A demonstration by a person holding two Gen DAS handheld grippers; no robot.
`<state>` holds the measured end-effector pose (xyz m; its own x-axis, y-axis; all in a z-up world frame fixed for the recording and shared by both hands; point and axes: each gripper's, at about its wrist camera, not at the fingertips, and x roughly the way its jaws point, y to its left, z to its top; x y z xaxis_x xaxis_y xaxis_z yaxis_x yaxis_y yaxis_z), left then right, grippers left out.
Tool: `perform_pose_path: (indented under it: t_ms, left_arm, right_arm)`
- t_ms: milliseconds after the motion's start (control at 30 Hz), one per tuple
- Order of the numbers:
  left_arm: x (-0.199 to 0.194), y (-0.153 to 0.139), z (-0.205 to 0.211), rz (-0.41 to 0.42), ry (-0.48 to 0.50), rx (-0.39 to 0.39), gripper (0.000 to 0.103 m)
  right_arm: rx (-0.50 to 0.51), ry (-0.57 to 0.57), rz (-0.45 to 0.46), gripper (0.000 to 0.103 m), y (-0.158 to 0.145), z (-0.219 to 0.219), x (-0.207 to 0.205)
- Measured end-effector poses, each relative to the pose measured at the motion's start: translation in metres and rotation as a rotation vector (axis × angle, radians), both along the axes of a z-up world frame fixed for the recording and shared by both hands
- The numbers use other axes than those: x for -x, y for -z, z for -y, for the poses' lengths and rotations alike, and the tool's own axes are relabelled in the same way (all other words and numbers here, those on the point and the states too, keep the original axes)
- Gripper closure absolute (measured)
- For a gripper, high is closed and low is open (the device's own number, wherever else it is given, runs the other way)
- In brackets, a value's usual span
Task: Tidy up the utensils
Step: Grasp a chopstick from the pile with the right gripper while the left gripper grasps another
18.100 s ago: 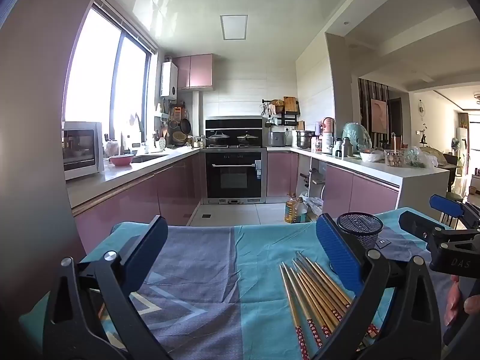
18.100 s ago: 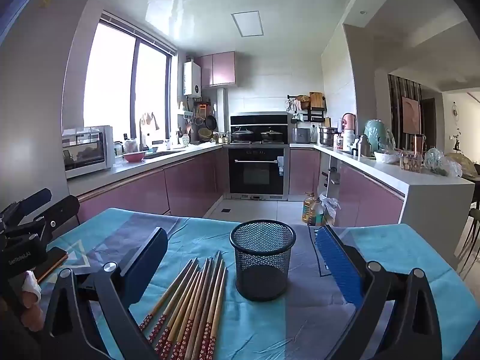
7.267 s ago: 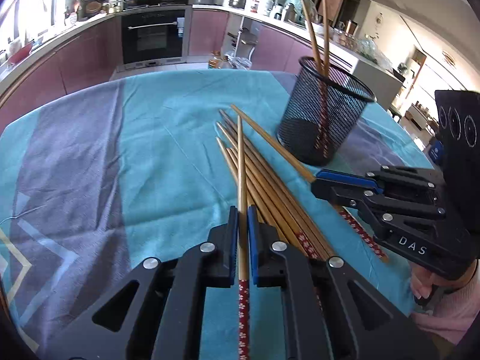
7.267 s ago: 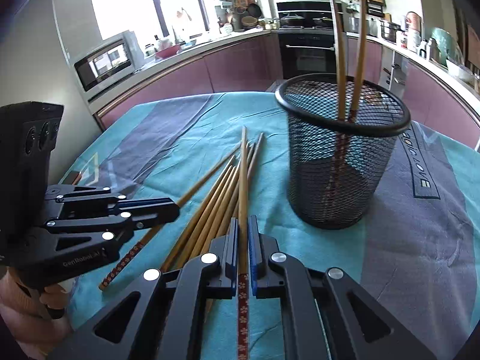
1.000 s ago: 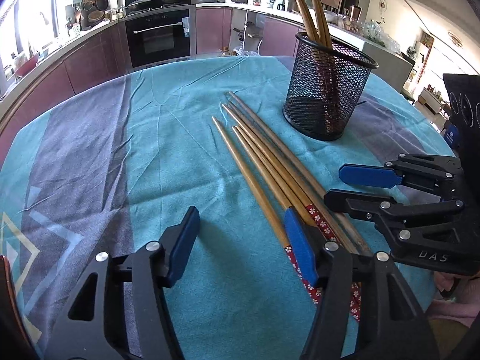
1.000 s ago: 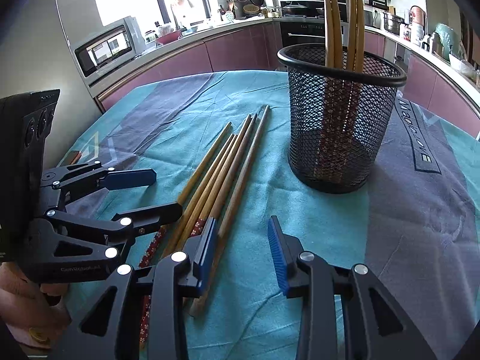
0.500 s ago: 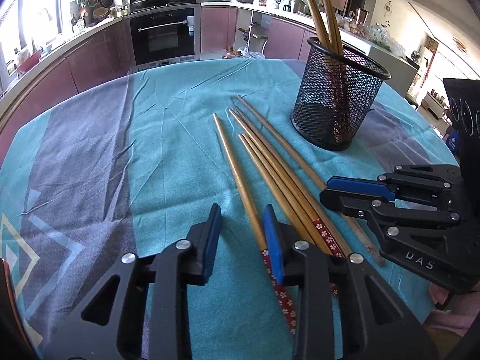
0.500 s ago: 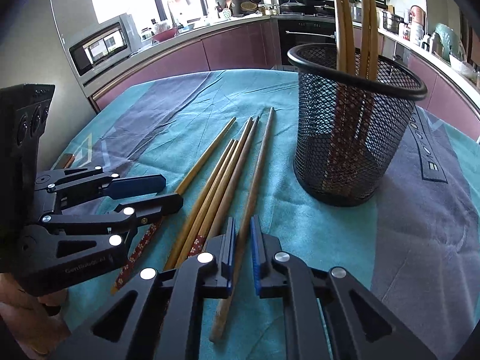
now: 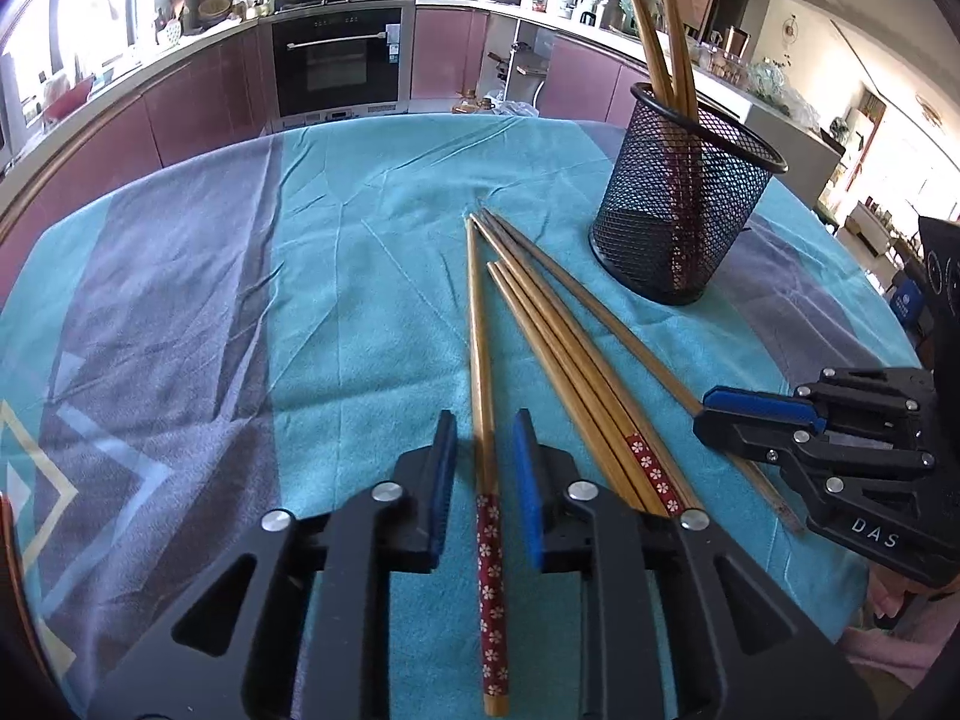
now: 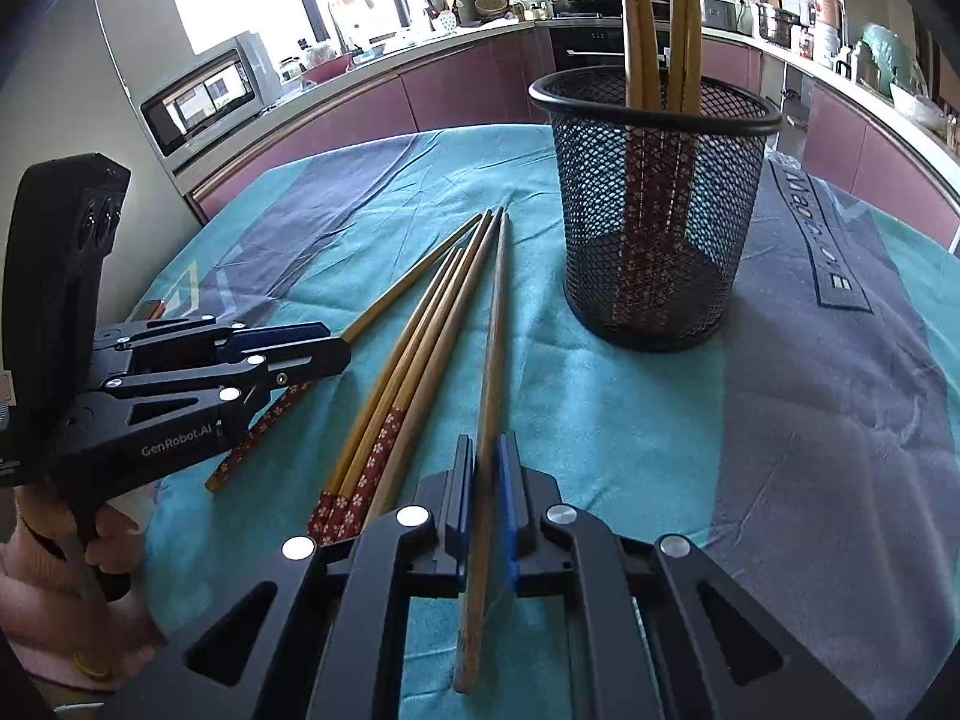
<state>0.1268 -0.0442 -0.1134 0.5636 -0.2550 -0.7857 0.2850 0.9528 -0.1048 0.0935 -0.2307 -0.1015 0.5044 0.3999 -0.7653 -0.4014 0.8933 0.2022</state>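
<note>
Two grippers work low over the wrinkled teal tablecloth (image 9: 360, 276): the left gripper (image 9: 480, 456) straddles a floral-ended wooden chopstick (image 9: 481, 360) with small gaps either side, while the right gripper (image 10: 483, 474) pinches a plain brown chopstick (image 10: 493, 324). Between them lie three loose chopsticks (image 10: 414, 354), tightly bundled. Beyond, well apart, a round black mesh holder (image 10: 654, 210) stands upright with four chopsticks inside.
</note>
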Motion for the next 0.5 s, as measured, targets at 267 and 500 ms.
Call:
perform_pose_path:
  t_ms: [267, 500]
  left_arm:
    - [-0.018, 0.002, 0.006, -0.004, 0.016, -0.031, 0.076]
    - [-0.026, 0.003, 0.008, 0.002, -0.001, -0.032, 0.095]
  right_arm:
    - [0.048, 0.001, 0.033, 0.083, 0.001, -0.017, -0.026]
    - [0.046, 0.017, 0.039, 0.096, 0.002, -0.017, -0.036]
